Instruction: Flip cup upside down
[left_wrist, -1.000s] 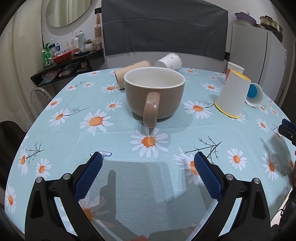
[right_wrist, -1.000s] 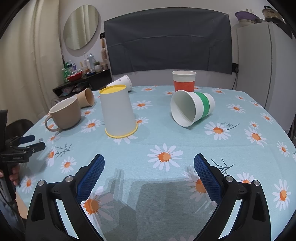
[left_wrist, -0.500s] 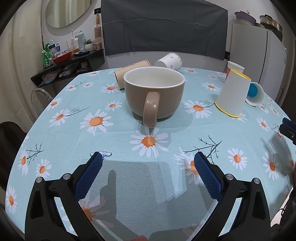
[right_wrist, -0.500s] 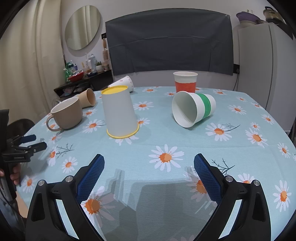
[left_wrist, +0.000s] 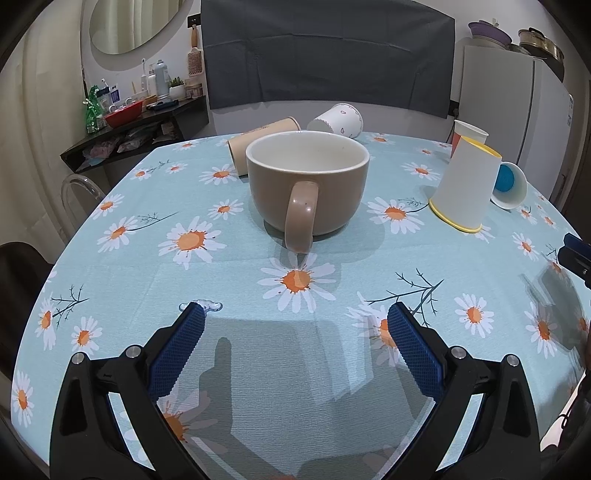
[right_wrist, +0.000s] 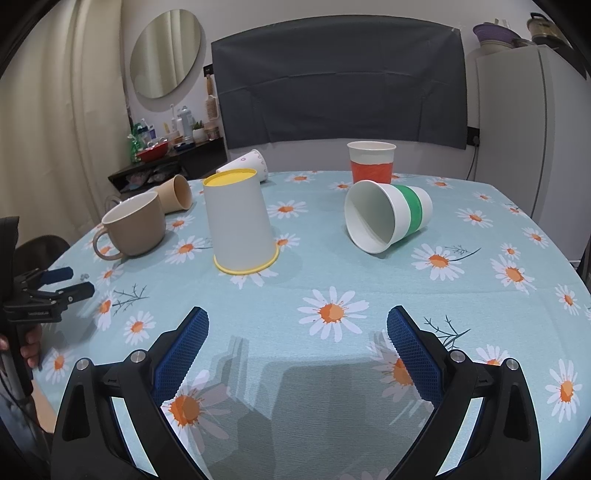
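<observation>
Both grippers hang wide open and empty over the near edge of the desk (right_wrist: 480, 295): the left gripper (left_wrist: 295, 334) points at the brown mug (left_wrist: 307, 184), the right gripper (right_wrist: 297, 334) at the open cloth in front of the paper cups. Over the last second almost nothing has changed; the left view matches the earlier ones, and the right view has only drifted a little, with every cup where it was. So nothing is in any grip, and no cup has turned in that time.

As for the task's thing, the sentence names one cup and the desk carries several. The yellow-rimmed white cup (right_wrist: 240, 221) already stands mouth down. The brown mug stands upright with its handle toward the left gripper, and the red-banded cup (right_wrist: 371, 162) stands upright at the back. The green-banded cup (right_wrist: 388, 216), the tan cup (right_wrist: 173, 194) and the small patterned cup (right_wrist: 251, 164) lie on their sides. This fits either a finished flip of the yellow-rimmed cup or a flip of an upright one yet to come
</observation>
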